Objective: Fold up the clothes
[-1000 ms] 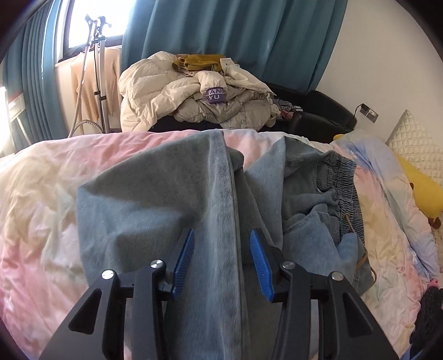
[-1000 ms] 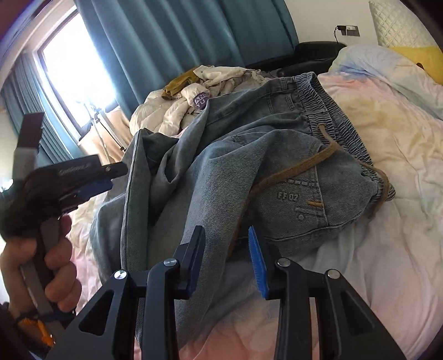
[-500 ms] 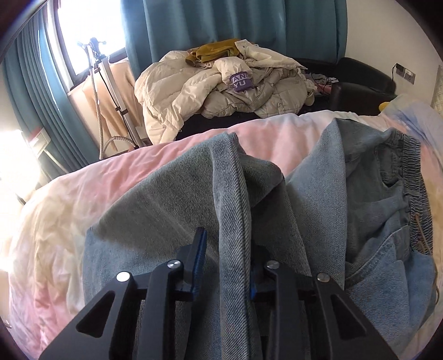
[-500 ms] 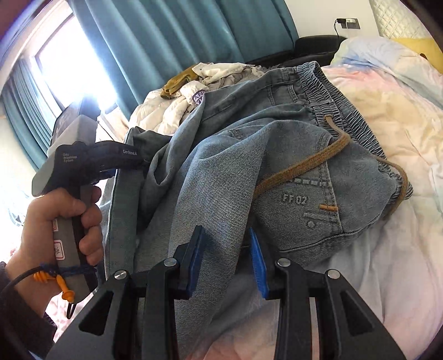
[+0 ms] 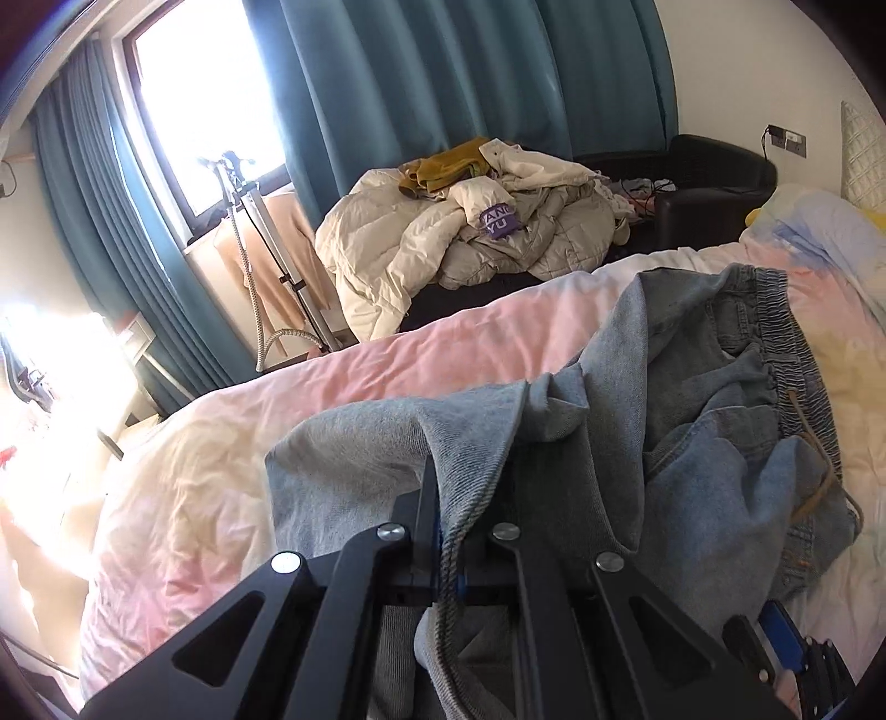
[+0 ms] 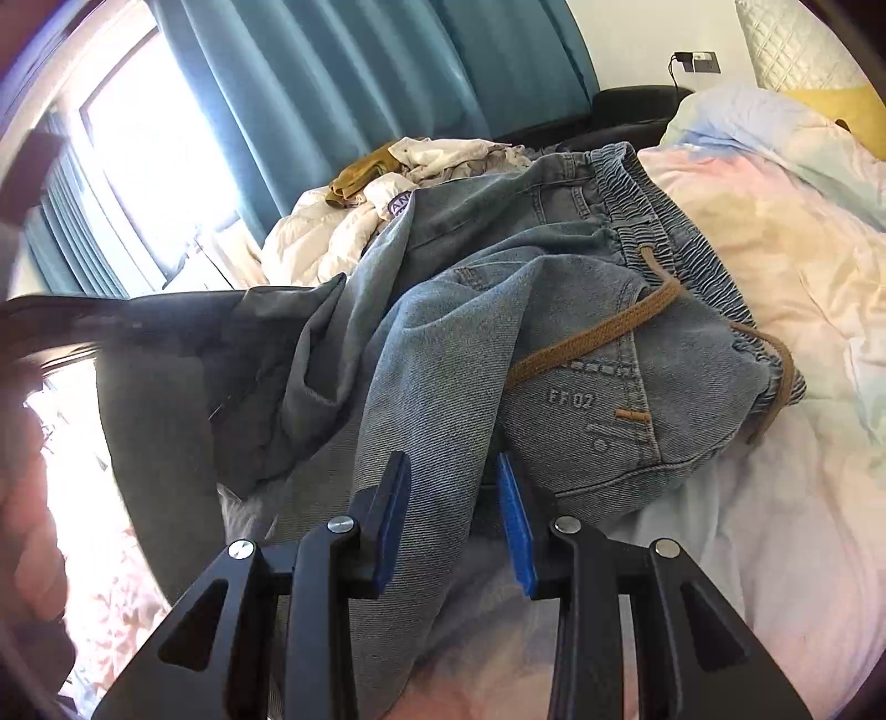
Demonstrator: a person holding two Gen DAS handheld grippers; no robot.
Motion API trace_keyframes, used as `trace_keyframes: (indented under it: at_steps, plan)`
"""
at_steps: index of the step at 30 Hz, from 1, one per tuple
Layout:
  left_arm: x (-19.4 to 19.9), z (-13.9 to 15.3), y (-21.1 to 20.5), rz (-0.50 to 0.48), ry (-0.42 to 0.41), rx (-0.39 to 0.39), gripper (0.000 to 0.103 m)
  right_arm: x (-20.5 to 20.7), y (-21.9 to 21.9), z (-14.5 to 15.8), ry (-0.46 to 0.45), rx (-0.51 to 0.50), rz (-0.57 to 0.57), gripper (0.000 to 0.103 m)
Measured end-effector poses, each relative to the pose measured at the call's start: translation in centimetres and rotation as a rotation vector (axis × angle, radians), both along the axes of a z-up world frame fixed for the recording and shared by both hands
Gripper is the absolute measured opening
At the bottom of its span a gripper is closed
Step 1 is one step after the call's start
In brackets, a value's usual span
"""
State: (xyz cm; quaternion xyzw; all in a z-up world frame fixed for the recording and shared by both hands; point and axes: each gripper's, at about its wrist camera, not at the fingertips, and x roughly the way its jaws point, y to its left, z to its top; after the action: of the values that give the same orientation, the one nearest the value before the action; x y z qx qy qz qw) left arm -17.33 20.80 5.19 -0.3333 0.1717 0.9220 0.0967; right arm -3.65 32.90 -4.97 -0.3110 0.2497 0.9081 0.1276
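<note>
Light blue jeans (image 5: 692, 443) with an elastic waistband and a brown drawstring (image 6: 603, 332) lie crumpled on the bed. My left gripper (image 5: 448, 554) is shut on the seamed edge of one jeans leg, which hangs raised and draped over its fingers. In the right wrist view that gripper shows as a dark blur (image 6: 111, 327) at the left with cloth hanging from it. My right gripper (image 6: 454, 515) holds a thick fold of the jeans (image 6: 554, 310) between its blue pads, near the back pocket. One blue pad of the right gripper (image 5: 775, 642) shows in the left view's lower right corner.
The bed has a pink, yellow and pale blue quilt (image 5: 194, 471). Beyond it a pile of cream jackets (image 5: 470, 238) lies on a dark sofa (image 5: 709, 194), below teal curtains (image 5: 443, 83). A garment steamer stand (image 5: 260, 232) is by the window. Pillows (image 6: 803, 50) lie at the far right.
My left gripper went from open over the jeans leg to shut on its seamed edge, then rose with the cloth. The right gripper kept its place and width.
</note>
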Motion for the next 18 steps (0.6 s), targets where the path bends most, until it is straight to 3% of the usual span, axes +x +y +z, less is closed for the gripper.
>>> trace_keyframes:
  at_steps: [11, 18]
  plan:
    - [10.7, 2.5, -7.2, 0.007, 0.055, 0.084, 0.003, 1.0, -2.3, 1.6, 0.006, 0.073, 0.085, 0.032]
    - [15.0, -1.1, -13.6, 0.086, 0.001, 0.078, 0.003, 0.8, -4.4, 1.7, -0.018, 0.093, 0.172, 0.032]
